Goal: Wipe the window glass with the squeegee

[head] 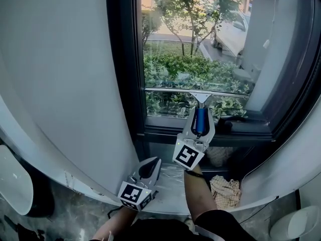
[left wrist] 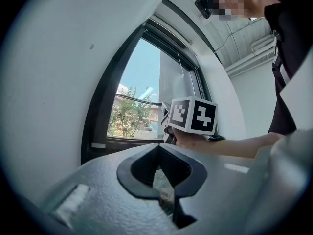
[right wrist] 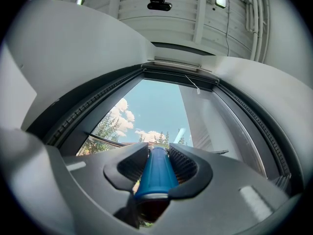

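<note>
Nearest, left gripper (head: 154, 161) jaws together — empty; right gripper (head: 202, 112) clamps round blue squeegee (head: 201, 98) handle.

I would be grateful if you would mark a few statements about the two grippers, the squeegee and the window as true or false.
1. The right gripper is shut on the squeegee at its blue handle. True.
2. The left gripper holds a cloth. False: its jaws are together with nothing between them. The checked cloth lies down by the person's right arm.
3. The blade runs level across the window glass. True.
4. The blade is at the top of the pane. False: it sits low on the glass, near the bottom frame.
5. The left gripper is higher than the right one. False: it is lower, below the window frame.
</note>
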Available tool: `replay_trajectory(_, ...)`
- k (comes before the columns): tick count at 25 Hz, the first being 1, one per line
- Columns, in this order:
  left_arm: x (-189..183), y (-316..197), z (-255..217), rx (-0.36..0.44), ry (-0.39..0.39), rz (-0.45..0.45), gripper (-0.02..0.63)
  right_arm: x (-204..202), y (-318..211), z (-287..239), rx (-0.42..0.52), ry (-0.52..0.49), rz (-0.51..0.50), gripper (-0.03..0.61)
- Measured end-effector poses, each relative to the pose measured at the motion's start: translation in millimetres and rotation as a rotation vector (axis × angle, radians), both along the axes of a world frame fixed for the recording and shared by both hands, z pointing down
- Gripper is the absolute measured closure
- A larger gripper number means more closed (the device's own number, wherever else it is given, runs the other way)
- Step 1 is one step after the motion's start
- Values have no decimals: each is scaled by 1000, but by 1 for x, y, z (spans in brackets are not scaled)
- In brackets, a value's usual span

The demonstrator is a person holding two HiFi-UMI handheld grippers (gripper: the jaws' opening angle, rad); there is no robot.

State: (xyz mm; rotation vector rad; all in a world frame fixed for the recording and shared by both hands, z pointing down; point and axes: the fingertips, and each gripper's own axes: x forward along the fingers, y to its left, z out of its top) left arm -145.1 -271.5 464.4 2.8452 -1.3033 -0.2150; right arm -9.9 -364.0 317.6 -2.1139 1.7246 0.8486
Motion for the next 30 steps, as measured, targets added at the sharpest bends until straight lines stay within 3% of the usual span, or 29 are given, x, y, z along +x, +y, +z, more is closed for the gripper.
replay_trajectory(30,-4,19,3,-13,-10,29,614,0,0,57,-134,3,29,454)
